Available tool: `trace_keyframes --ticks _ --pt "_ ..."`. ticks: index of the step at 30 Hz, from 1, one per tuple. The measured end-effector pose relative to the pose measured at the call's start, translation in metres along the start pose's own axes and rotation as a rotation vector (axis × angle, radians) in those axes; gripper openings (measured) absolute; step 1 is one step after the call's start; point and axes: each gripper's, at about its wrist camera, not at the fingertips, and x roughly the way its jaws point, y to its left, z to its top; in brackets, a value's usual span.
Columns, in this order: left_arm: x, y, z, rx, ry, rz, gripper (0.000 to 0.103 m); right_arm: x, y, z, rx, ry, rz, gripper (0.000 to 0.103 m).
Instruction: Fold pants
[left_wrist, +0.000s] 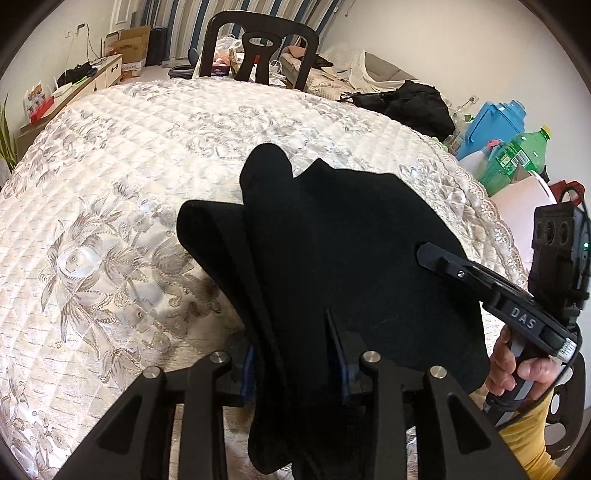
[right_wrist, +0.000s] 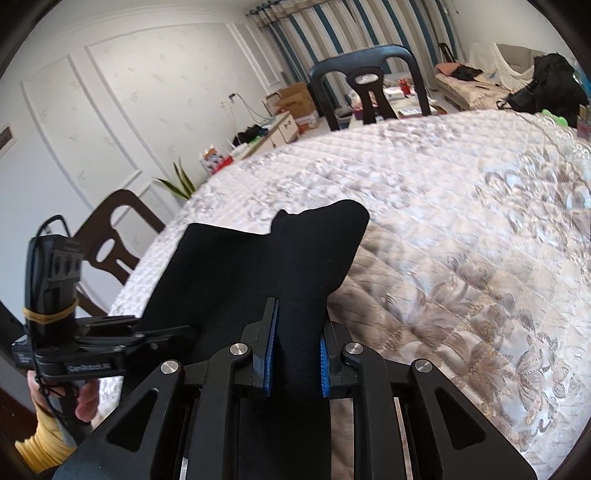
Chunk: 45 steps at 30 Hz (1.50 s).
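Note:
The black pants (left_wrist: 354, 266) hang bunched between both grippers, lifted above the quilted table cover (left_wrist: 129, 184). My left gripper (left_wrist: 291, 354) is shut on a fold of the pants, cloth draped over its fingers. My right gripper (right_wrist: 297, 354) is shut on another part of the pants (right_wrist: 258, 266), blue pads pressed on the cloth. The right gripper also shows in the left wrist view (left_wrist: 480, 280) at the pants' right edge. The left gripper shows in the right wrist view (right_wrist: 122, 339) at the left edge of the cloth.
A dark chair (left_wrist: 258, 48) stands at the table's far side; another chair (right_wrist: 114, 240) at the left. Bottles and a blue container (left_wrist: 495, 129) sit right of the table. A black bag (left_wrist: 413, 103) lies at the far right edge.

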Motion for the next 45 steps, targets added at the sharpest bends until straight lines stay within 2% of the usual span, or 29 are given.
trace_keyframes --ticks 5,11,14,21,24,32,39,43,45 --pt "0.001 0.011 -0.003 -0.015 0.005 0.013 0.055 0.004 -0.010 -0.003 0.025 0.023 -0.017 0.023" --pt "-0.002 0.020 -0.007 -0.026 0.000 0.019 0.063 0.006 -0.011 -0.009 0.006 0.033 -0.063 0.031" --pt "-0.005 0.021 -0.011 -0.017 -0.019 0.054 0.070 0.005 -0.009 -0.010 -0.001 0.026 -0.083 0.035" --pt "-0.020 0.014 -0.023 0.030 -0.076 0.153 0.073 -0.010 0.002 -0.014 -0.064 -0.029 -0.178 0.050" --pt "-0.028 0.013 -0.031 0.021 -0.094 0.168 0.073 -0.023 0.009 -0.018 -0.083 -0.056 -0.184 0.058" --pt "-0.052 0.000 -0.065 -0.001 -0.148 0.182 0.073 -0.049 0.034 -0.041 -0.122 -0.103 -0.159 0.059" --pt "-0.076 -0.015 -0.093 -0.003 -0.215 0.245 0.073 -0.077 0.053 -0.067 -0.138 -0.150 -0.105 0.060" --pt "-0.083 -0.018 -0.111 -0.028 -0.223 0.236 0.073 -0.084 0.061 -0.083 -0.159 -0.140 -0.091 0.064" --pt "-0.082 -0.020 -0.119 -0.028 -0.222 0.255 0.073 -0.085 0.066 -0.092 -0.176 -0.128 -0.107 0.066"
